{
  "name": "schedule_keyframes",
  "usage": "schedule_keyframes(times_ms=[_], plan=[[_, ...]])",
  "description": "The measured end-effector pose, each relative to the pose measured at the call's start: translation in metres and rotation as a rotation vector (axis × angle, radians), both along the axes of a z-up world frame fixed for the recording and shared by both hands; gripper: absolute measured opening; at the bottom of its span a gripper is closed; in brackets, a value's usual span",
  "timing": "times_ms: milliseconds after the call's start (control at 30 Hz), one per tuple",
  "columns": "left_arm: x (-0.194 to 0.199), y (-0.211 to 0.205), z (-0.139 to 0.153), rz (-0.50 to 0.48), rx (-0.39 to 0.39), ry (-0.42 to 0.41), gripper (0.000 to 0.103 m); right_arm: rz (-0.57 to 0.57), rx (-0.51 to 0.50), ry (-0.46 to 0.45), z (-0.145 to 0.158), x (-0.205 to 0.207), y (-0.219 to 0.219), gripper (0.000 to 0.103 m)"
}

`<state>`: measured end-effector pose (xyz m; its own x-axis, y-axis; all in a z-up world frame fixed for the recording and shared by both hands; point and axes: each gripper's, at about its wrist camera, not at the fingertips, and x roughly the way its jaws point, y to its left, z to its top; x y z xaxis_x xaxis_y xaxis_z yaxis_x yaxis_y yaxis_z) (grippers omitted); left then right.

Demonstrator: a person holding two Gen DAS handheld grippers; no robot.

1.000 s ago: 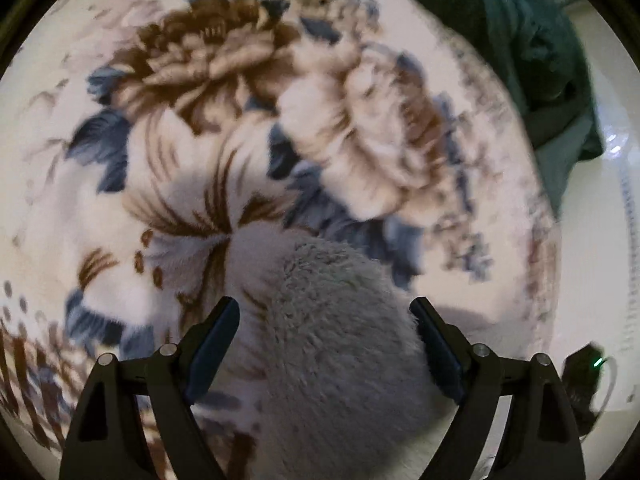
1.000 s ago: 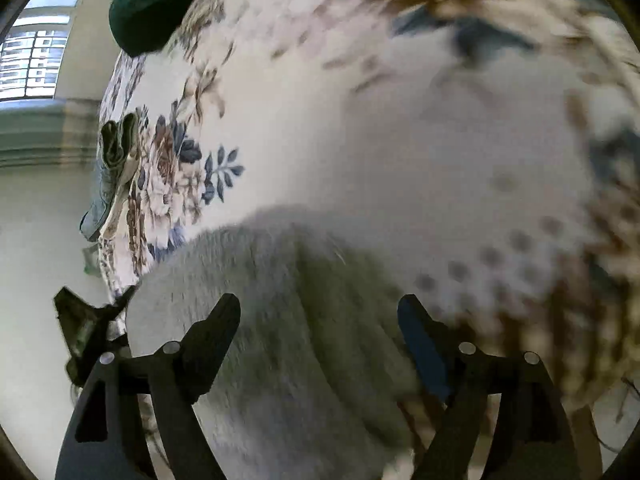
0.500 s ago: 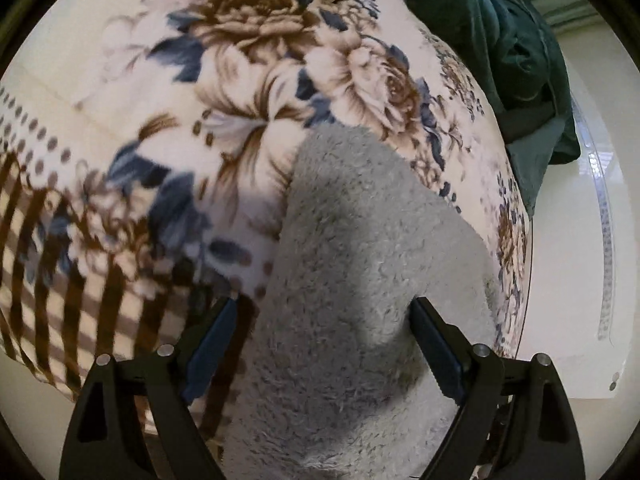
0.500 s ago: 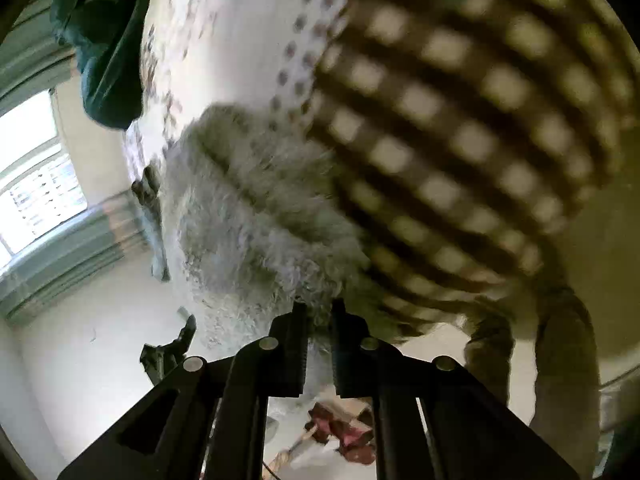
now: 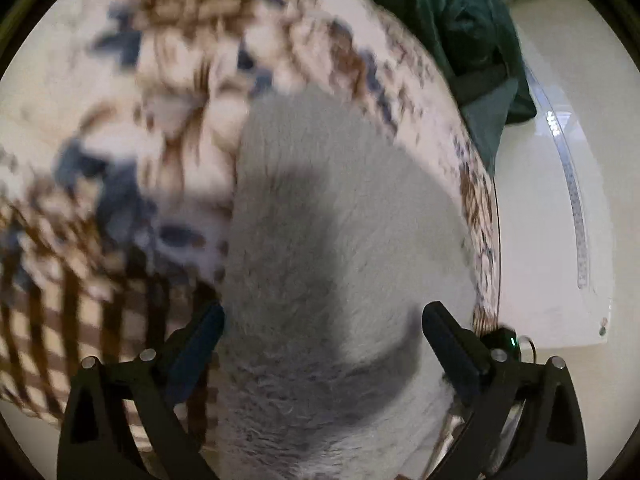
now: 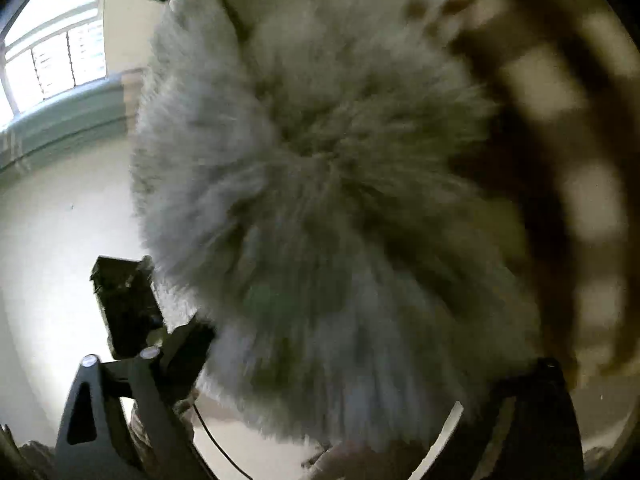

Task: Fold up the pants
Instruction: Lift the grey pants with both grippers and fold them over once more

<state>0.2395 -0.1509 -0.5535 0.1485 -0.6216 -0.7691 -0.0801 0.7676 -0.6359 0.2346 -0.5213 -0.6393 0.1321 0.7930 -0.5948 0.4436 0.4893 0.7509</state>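
Observation:
The pants (image 5: 320, 240) are grey and fluffy and lie on a floral blanket (image 5: 140, 100), running down over its near edge. My left gripper (image 5: 322, 332) is open, one finger on each side of the pants, with the fabric between them. In the right wrist view the grey pants (image 6: 320, 180) fill most of the frame, very close and blurred. My right gripper (image 6: 352, 360) has its jaws spread wide with the fluffy fabric between them; the right finger is mostly hidden behind the fabric.
A dark green garment (image 5: 452, 20) lies at the blanket's far right edge. The blanket's brown checked border (image 5: 60, 300) hangs at the near left. A pale floor (image 5: 560, 240) is on the right. A black device (image 6: 124, 308) and a window (image 6: 52, 56) show in the right wrist view.
My right gripper was shut half a second ago and now stands open, much closer to the pants. The left view shifted slightly and blurred; the left gripper stays open over the pants.

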Motion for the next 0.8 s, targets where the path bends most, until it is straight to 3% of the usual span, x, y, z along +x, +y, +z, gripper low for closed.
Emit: schedule_keyframes(times_ms=[200,367,400,467,500,533,600,800], plan=[[-0.005,0.003,-0.036,0.040,-0.115,0.080,0.101,0.024,0.080,-0.050,0.000,0.014,0.018,0.103],[-0.003,-0.003,-0.038,0.063,-0.194,0.077,0.100,0.082,0.012,-0.071,0.005,0.017,0.039,0.103],[-0.003,-0.003,-0.036,0.067,-0.205,0.076,0.097,0.087,0.006,-0.084,0.009,0.017,0.043,0.094],[-0.003,-0.004,-0.027,0.064,-0.223,0.063,0.083,0.110,-0.010,-0.101,0.018,0.015,0.054,0.059],[-0.003,-0.004,-0.022,0.064,-0.215,0.052,0.071,0.106,-0.018,-0.106,0.021,0.014,0.058,0.052],[-0.005,-0.005,-0.017,0.060,-0.203,0.042,0.063,0.098,-0.036,-0.110,0.026,0.013,0.060,0.050],[-0.007,-0.005,-0.008,0.050,-0.198,0.029,0.056,0.092,-0.065,-0.123,0.037,0.012,0.066,0.045],[-0.006,0.002,0.026,0.063,-0.214,0.011,0.052,0.063,-0.084,-0.155,0.081,0.024,0.084,0.041]])
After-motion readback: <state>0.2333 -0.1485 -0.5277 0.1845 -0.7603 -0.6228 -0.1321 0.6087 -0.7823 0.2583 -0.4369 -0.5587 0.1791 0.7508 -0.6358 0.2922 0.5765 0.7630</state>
